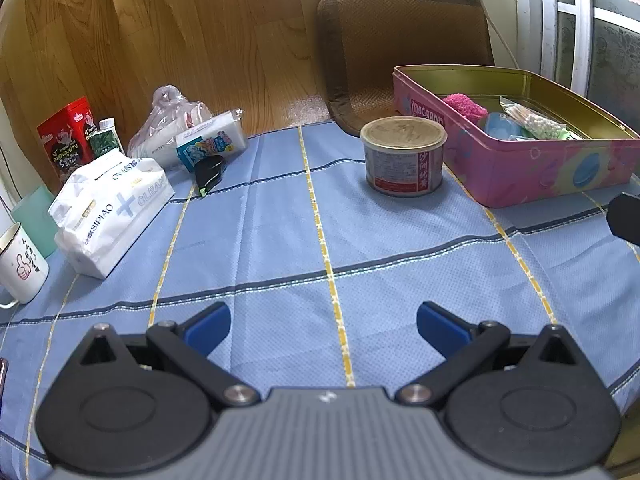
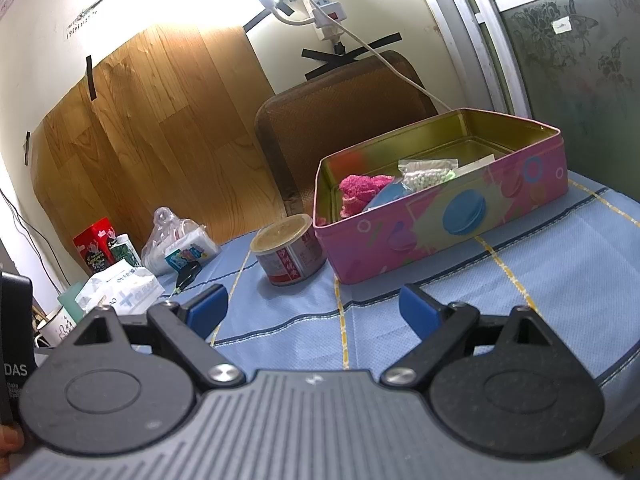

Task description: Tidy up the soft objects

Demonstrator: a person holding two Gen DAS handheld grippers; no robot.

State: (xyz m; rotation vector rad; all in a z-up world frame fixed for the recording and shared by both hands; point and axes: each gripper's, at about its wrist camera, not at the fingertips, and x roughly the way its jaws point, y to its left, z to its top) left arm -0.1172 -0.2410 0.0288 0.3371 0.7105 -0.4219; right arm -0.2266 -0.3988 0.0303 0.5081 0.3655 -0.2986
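A pink tin box stands open at the table's far right. Inside it lie a pink fuzzy cloth, a blue item and a bag of cotton swabs. On the left lie a white tissue pack, a small tissue packet and a clear bag of pads. My left gripper is open and empty above the cloth. My right gripper is open and empty, short of the box.
A round can stands just left of the box. A black clip lies by the tissue packets. A red tin, a small bottle and a white mug sit at the far left. A brown chair back rises behind the table.
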